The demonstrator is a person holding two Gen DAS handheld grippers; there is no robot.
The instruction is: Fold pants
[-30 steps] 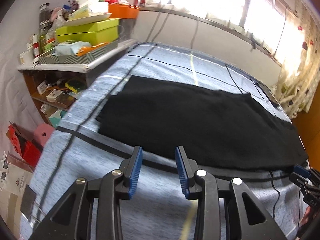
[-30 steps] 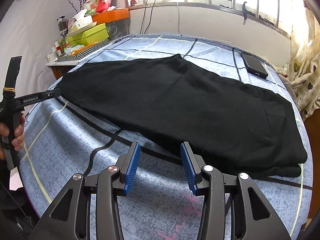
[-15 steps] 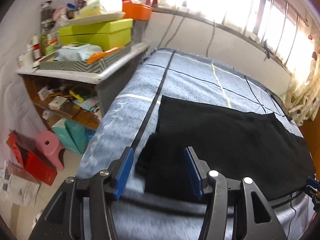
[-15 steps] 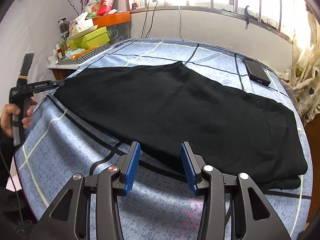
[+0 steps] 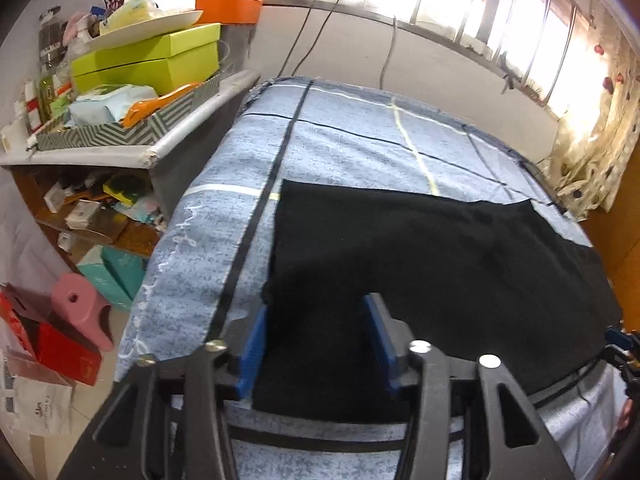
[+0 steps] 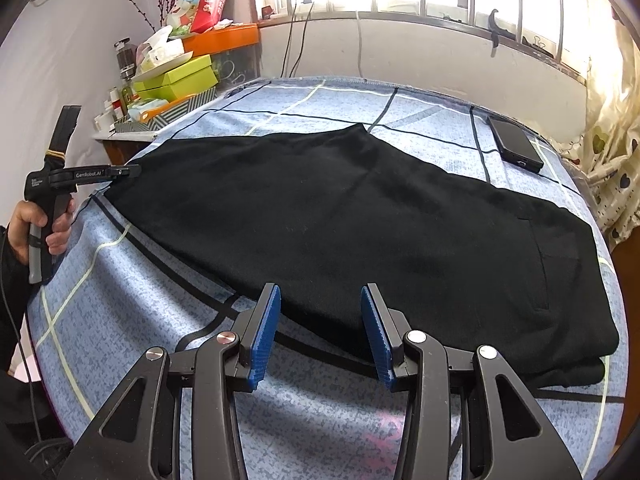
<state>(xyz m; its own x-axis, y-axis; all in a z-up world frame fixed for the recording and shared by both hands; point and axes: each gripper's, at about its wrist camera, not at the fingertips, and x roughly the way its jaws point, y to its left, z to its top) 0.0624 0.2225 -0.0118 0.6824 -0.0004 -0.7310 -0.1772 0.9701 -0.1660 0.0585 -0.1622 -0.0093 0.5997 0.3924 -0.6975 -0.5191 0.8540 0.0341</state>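
My left gripper (image 5: 316, 344) has its jaws spread, the hem corner of the black pants (image 5: 420, 256) lying between its blue pads (image 5: 251, 354); the pants stretch away to its right across the blue bedspread (image 5: 352, 144); my right gripper (image 6: 320, 334) is likewise spread wide, hovering at the pants' near edge, holding nothing.

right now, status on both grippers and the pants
Left gripper open, straddling the leg-end corner of the pants. Right gripper open at the near edge, not gripping. Pants flat on bed, folded lengthwise. Phone beside them, clear.
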